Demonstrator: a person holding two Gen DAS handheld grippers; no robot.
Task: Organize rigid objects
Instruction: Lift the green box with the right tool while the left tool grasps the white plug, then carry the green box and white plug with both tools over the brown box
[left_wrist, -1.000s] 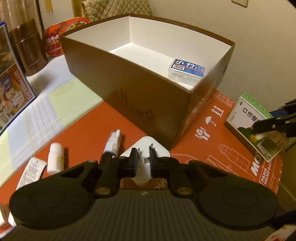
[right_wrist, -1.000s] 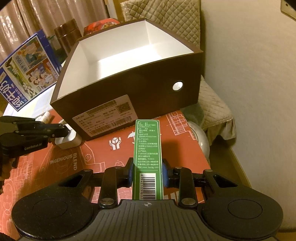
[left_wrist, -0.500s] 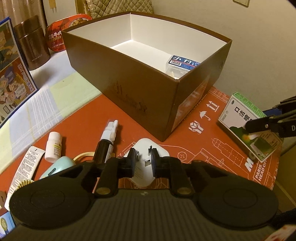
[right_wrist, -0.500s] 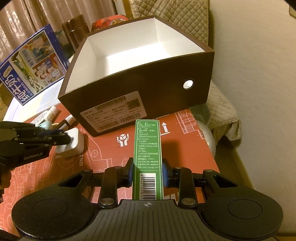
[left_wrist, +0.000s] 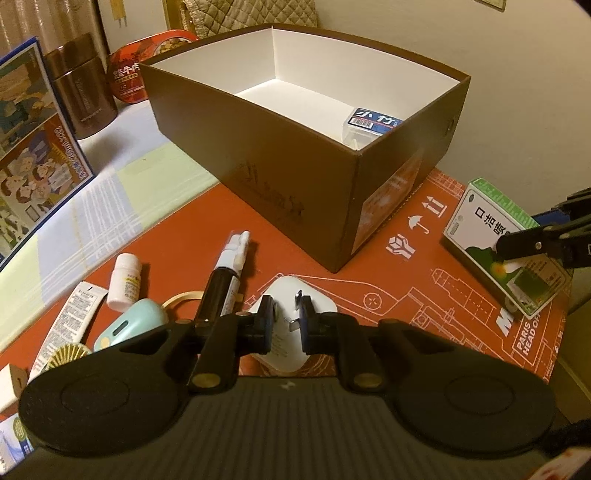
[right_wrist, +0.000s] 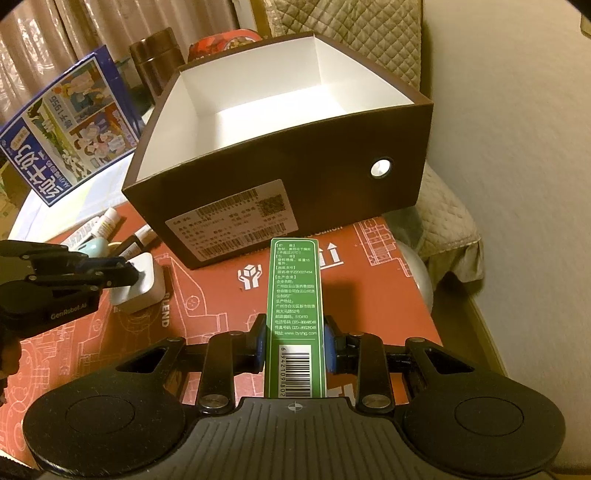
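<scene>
Dim warm light, fisheye-warped edges

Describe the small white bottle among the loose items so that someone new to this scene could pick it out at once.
Start at the big brown box on the red mat. A cluster of loose items lies on the mat off its long printed side. The small white bottle lies there between the dark spray bottle and a flat white tube: short, stubby, white-capped, yellowish label.

1. The green box (right_wrist: 295, 314) in my right tongs (right_wrist: 295, 345) reads "www.bvshg.com".
2. My left tongs (right_wrist: 138, 275) carry "GenRobot.AI".
3. The red mat (left_wrist: 524, 332) on my worktop says "PARIS HEAD OF".
4. The small clear case (left_wrist: 371, 125) reads "小竹".
</scene>
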